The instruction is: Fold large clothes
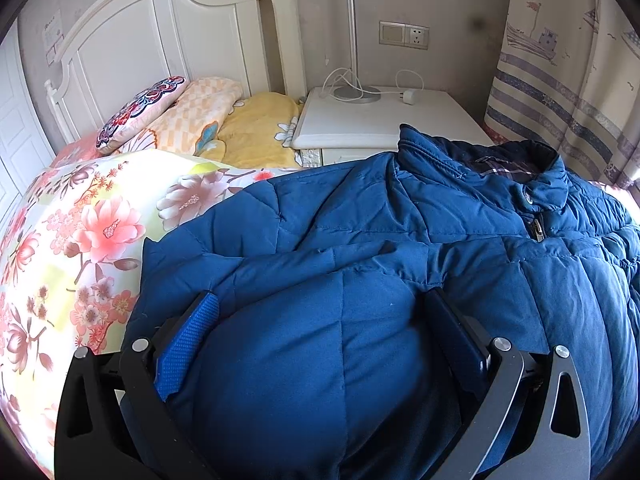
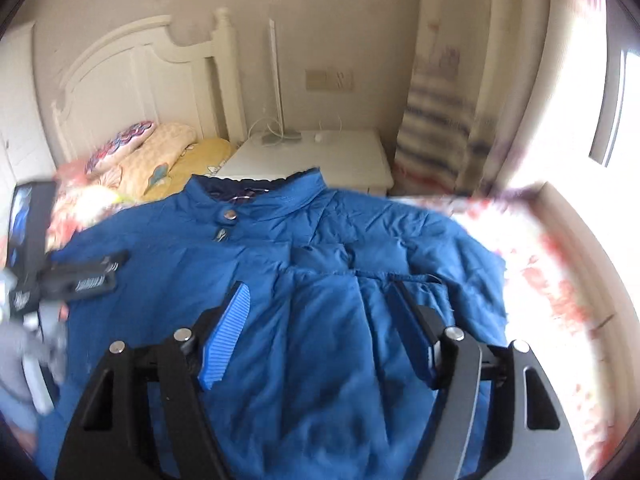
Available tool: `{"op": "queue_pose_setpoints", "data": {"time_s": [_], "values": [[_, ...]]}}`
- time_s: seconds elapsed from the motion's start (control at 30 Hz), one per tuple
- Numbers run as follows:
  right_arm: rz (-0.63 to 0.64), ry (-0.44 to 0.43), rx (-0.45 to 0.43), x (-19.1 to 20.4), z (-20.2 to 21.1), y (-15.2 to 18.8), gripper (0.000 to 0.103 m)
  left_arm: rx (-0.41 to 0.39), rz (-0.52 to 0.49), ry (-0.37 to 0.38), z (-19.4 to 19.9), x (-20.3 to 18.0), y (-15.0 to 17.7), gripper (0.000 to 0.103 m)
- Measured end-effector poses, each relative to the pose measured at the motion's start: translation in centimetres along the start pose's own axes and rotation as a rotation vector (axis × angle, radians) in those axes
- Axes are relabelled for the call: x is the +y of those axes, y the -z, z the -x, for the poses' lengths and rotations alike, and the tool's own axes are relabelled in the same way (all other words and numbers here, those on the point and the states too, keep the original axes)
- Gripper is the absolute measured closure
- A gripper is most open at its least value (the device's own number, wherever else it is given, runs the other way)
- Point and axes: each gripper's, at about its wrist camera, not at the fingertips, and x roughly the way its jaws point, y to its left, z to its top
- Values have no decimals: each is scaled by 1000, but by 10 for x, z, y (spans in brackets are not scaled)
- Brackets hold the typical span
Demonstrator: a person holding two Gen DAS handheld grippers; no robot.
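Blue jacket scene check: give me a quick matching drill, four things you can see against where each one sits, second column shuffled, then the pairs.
Things:
1. blue jacket
2. patterned pillow
3. lamp base
4. wall socket

Places:
A. on the white nightstand
B. on the wall above the nightstand
C. spread front-up on the floral bedspread
D. against the white headboard

Pairs: 1-C, 2-D, 3-A, 4-B
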Motion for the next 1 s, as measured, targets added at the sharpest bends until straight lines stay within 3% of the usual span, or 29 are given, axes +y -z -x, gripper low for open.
{"op": "queue_pose_setpoints", "data": {"time_s": [0.03,0.1,0.2,0.53,0.67,0.77,0.87,1.0], "values": [[23,7,15,3,1,6,25,-1,0,0,0,0,0,4],[66,23,129,7,-19,26,22,-2,1,2,0,1,0,4],[43,-11,138,1,-27,32,20,-10,1,-2,2,0,0,4],[49,-1,141,4,-33,35,19,-10,2,-5,2,-2,1,4],[45,-11,146,2,-34,34,16,26,6,22,8,4,0,5],[0,-45,157,-7,-15,34,17,-41,34,76,57,12,14,6],[-5,-77,98,-2,30,40,16,-110,-24,117,119,11,48,5],[109,-105,157,22,61,70,11,-60,-104,162,160,8,109,5]]}}
